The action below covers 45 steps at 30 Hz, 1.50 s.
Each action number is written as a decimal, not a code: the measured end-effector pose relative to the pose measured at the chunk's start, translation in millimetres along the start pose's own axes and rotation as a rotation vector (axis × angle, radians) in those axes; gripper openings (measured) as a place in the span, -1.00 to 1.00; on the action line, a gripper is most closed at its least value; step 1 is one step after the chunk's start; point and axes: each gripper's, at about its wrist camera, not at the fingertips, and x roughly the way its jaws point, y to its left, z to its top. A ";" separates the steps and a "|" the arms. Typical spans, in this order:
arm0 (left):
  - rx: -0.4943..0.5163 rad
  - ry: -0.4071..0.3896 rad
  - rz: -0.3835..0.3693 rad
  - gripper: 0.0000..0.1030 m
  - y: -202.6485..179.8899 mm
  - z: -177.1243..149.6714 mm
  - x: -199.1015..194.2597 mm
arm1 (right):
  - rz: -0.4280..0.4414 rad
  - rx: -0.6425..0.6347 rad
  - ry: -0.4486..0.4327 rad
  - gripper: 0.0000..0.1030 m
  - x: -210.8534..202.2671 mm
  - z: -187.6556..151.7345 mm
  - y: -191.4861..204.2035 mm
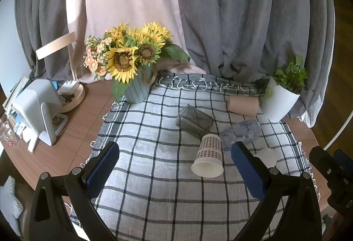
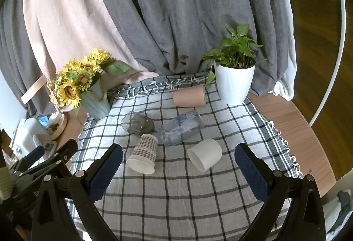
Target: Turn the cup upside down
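Note:
Several cups lie on their sides on the checked cloth (image 1: 154,185). A plaid paper cup (image 1: 208,156) (image 2: 143,156) points its mouth toward me. A white cup (image 2: 205,154) lies to its right, partly hidden behind my finger in the left wrist view (image 1: 268,156). A smoky glass (image 1: 194,121) (image 2: 138,124), a clear blue-printed glass (image 1: 241,133) (image 2: 182,128) and a pink cup (image 1: 242,105) (image 2: 189,97) lie further back. My left gripper (image 1: 174,158) is open and empty, short of the plaid cup. My right gripper (image 2: 177,162) is open and empty, short of the white cup.
A sunflower vase (image 1: 136,86) (image 2: 96,101) stands at the cloth's back left. A white plant pot (image 1: 279,100) (image 2: 233,84) stands at the back right. A lamp base (image 1: 74,95) and a white device (image 1: 38,108) sit on the wooden table (image 1: 81,128) at left. Curtains hang behind.

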 end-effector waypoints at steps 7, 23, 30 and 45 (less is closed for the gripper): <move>0.001 0.000 0.001 1.00 -0.5 -0.7 0.5 | -0.004 0.002 -0.003 0.98 1.2 -0.9 -0.7; 0.004 0.006 -0.001 1.00 -1.6 0.3 3.3 | -0.003 0.003 -0.002 0.98 3.2 -0.5 -1.3; 0.006 0.008 -0.002 1.00 -1.9 0.2 5.4 | -0.008 0.007 0.001 0.98 5.7 0.4 -2.1; 0.062 0.031 0.000 1.00 -12.8 4.5 24.8 | -0.015 0.012 0.011 0.98 12.1 -0.6 -4.7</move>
